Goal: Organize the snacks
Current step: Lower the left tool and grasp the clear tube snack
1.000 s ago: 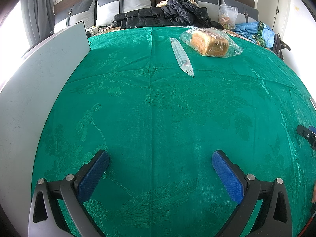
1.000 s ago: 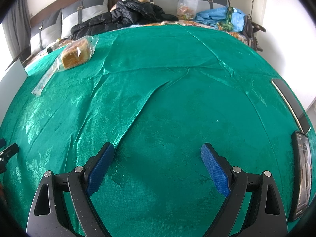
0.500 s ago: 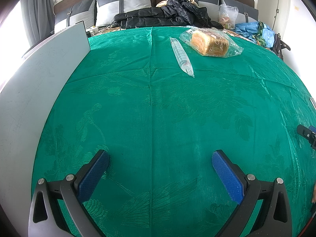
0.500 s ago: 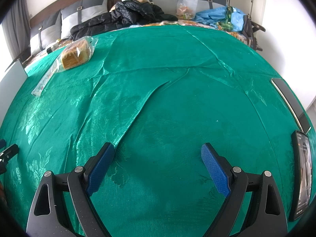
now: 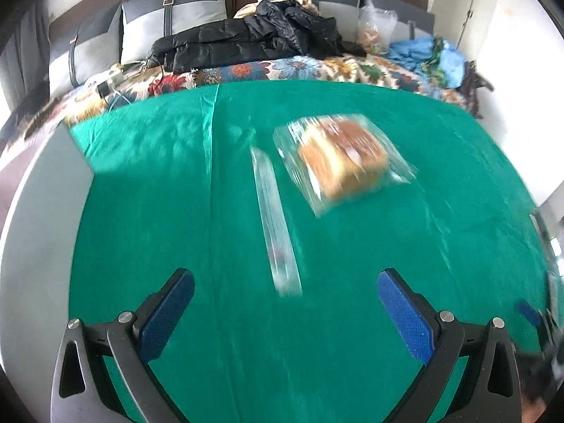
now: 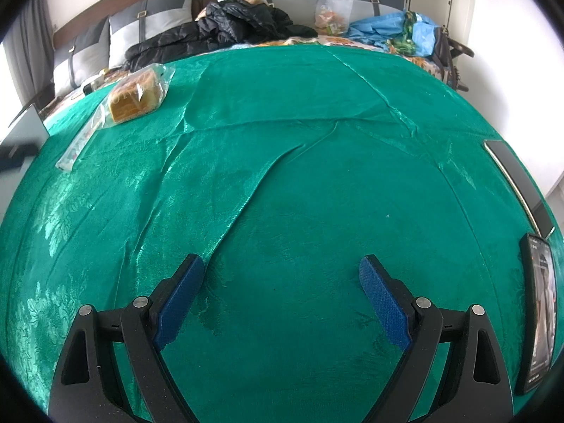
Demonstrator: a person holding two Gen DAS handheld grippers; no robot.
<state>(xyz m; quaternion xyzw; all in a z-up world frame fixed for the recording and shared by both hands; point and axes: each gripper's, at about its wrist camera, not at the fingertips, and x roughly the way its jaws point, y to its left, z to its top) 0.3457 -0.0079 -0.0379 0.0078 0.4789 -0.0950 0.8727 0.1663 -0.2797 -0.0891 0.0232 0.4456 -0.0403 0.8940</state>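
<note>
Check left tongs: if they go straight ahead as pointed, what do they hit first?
Probably the long clear packet, lying just ahead between the open left tongs. The bagged bread sits farther off and to the right. The frame is blurred, so depth is uncertain.

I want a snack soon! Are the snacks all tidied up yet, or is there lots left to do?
Nothing looks tidied yet. The bagged bread and the long clear packet beside it both lie loose on the green cloth. Nothing is in hand: the left hand-held gripper is open just short of the packet, and the right hand-held gripper is open over bare cloth. So picking up and sorting both snacks is all left.
</note>
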